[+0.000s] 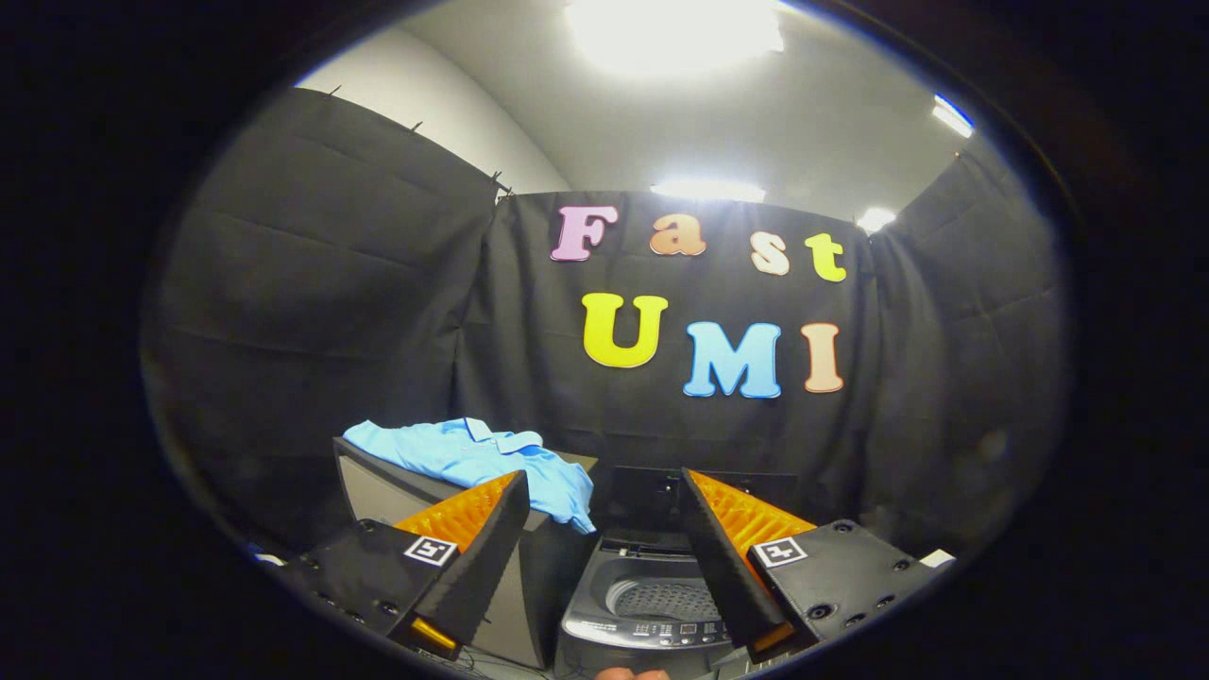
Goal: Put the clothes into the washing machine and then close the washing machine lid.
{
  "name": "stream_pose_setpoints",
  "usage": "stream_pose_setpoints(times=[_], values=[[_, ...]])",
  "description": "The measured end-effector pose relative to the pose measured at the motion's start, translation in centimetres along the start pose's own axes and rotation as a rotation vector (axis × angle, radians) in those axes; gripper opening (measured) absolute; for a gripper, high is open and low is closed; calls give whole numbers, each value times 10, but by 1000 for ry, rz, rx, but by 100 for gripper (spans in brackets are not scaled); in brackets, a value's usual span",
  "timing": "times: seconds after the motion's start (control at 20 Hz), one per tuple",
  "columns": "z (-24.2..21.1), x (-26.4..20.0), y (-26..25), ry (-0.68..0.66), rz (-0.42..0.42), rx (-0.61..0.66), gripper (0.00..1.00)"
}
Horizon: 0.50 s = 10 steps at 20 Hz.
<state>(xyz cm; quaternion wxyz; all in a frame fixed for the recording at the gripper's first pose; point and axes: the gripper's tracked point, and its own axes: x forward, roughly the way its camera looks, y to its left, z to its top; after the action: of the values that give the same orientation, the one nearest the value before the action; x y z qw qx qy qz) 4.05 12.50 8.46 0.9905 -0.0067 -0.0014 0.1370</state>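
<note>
Gripper view is showing the gripper [604,567] hanging wide open and holding nothing, the blue clothes [477,458] lying on a box [378,491] at ten o'clock, and the washing machine [652,604] waiting open, so everything is left.

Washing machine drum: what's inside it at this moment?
The washing machine is open, and the visible part of its drum looks bare. The open gripper's fingers cover its sides. The blue shirt lies on a box beside it.

One blue shirt [477,460], one washing machine [652,604], one grey box [378,491], two fingers [482,548] spread apart.
</note>
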Motion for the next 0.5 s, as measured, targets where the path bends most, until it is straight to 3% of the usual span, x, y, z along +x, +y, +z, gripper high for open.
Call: stream_pose_setpoints(times=[0.5], values=[[32,76,84,158,229,30,98]])
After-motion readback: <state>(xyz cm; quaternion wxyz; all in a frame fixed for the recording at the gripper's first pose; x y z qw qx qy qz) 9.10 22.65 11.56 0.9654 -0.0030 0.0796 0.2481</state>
